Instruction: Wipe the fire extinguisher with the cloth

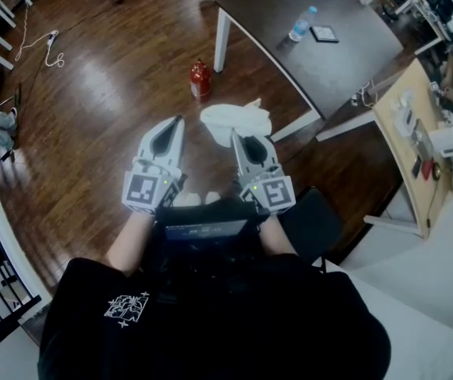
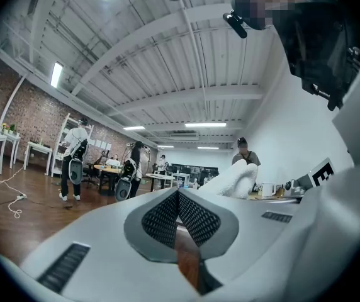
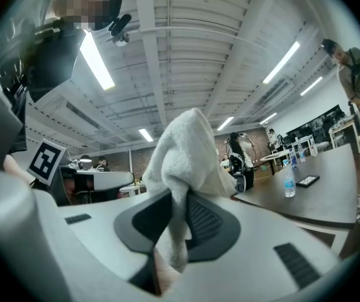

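My R gripper (image 3: 179, 222) is clamped on the white cloth (image 3: 183, 150). L gripper (image 2: 178, 197): jaws together, nothing between. Red fire extinguisher (image 1: 200, 79) on floor (image 1: 116, 93) ahead, prob. upright, near table leg (image 1: 220, 42).

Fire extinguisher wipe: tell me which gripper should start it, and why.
Right. The right gripper is shut on the white cloth; the left gripper is shut on nothing. The fire extinguisher stands on the floor ahead of both.
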`<action>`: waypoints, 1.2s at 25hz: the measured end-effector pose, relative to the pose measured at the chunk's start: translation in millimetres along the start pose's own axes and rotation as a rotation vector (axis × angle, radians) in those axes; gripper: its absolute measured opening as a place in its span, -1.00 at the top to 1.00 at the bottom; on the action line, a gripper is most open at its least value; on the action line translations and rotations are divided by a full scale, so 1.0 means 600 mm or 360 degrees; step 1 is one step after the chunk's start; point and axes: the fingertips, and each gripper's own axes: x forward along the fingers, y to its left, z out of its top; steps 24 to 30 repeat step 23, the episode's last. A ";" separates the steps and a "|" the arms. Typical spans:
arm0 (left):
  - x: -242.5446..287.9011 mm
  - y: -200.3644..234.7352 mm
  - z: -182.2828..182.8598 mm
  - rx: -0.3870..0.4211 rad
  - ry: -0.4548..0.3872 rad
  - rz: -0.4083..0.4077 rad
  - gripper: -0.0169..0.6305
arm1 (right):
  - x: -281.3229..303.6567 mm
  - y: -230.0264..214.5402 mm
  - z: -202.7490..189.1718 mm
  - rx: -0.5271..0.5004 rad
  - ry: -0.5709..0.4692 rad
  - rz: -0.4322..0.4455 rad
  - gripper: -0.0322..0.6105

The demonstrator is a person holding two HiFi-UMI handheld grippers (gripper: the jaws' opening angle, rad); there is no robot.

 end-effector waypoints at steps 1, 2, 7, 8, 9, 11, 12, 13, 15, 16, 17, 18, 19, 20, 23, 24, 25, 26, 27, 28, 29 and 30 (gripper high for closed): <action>0.000 0.000 0.002 0.0001 -0.0001 0.0000 0.95 | -0.001 0.001 0.000 0.0002 0.0004 -0.0002 0.66; -0.001 0.000 0.003 0.0001 -0.0003 0.0000 0.95 | -0.001 0.001 0.001 0.0004 0.0006 -0.0004 0.66; -0.001 0.003 0.004 0.0000 -0.0002 -0.0003 0.95 | -0.001 0.000 0.003 0.0005 -0.0001 -0.0019 0.66; 0.000 0.003 0.004 0.0002 -0.0003 -0.0007 0.95 | -0.001 -0.001 0.003 0.0002 -0.0004 -0.0022 0.66; 0.000 0.002 0.004 0.0004 -0.0006 -0.0011 0.95 | -0.001 -0.002 0.002 -0.0002 -0.0007 -0.0026 0.66; 0.000 0.001 0.005 0.0005 -0.0011 -0.0019 0.95 | 0.000 -0.002 0.001 -0.0005 -0.0006 -0.0028 0.66; 0.000 0.000 0.005 0.0004 -0.0011 -0.0020 0.95 | -0.001 -0.002 0.002 -0.0003 -0.0005 -0.0027 0.66; 0.000 -0.001 0.006 0.0002 -0.0010 -0.0019 0.95 | -0.001 -0.001 0.002 -0.0002 -0.0002 -0.0026 0.66; 0.001 -0.002 0.006 0.0002 -0.0009 -0.0016 0.95 | -0.002 0.000 0.002 -0.0006 0.0003 -0.0021 0.66; 0.002 -0.002 0.006 0.0004 -0.0010 -0.0015 0.95 | -0.002 0.000 0.002 -0.0008 0.0004 -0.0019 0.66; 0.002 -0.001 0.007 0.0005 -0.0013 -0.0014 0.95 | -0.001 0.000 0.002 -0.0010 0.0004 -0.0017 0.66; 0.001 -0.001 0.007 0.0005 -0.0015 -0.0013 0.95 | -0.001 0.000 0.002 -0.0011 0.0003 -0.0016 0.66; 0.000 0.000 0.007 0.0003 -0.0016 -0.0011 0.95 | -0.001 0.000 0.001 -0.0013 0.0003 -0.0015 0.66; 0.000 0.000 0.006 0.0001 -0.0016 -0.0009 0.95 | -0.001 0.000 0.001 -0.0014 0.0004 -0.0014 0.66; -0.002 0.001 0.006 0.0001 -0.0016 -0.0005 0.95 | 0.000 0.001 0.001 -0.0016 0.0010 -0.0013 0.66; -0.002 0.001 0.006 0.0001 -0.0016 -0.0005 0.95 | 0.000 0.001 0.001 -0.0016 0.0010 -0.0013 0.66; -0.002 0.001 0.006 0.0001 -0.0016 -0.0005 0.95 | 0.000 0.001 0.001 -0.0016 0.0010 -0.0013 0.66; -0.002 0.001 0.006 0.0001 -0.0016 -0.0005 0.95 | 0.000 0.001 0.001 -0.0016 0.0010 -0.0013 0.66; -0.002 0.001 0.006 0.0001 -0.0016 -0.0005 0.95 | 0.000 0.001 0.001 -0.0016 0.0010 -0.0013 0.66; -0.002 0.001 0.006 0.0001 -0.0016 -0.0005 0.95 | 0.000 0.001 0.001 -0.0016 0.0010 -0.0013 0.66; -0.002 0.001 0.006 0.0001 -0.0016 -0.0005 0.95 | 0.000 0.001 0.001 -0.0016 0.0010 -0.0013 0.66; -0.002 0.001 0.006 0.0001 -0.0016 -0.0005 0.95 | 0.000 0.001 0.001 -0.0016 0.0010 -0.0013 0.66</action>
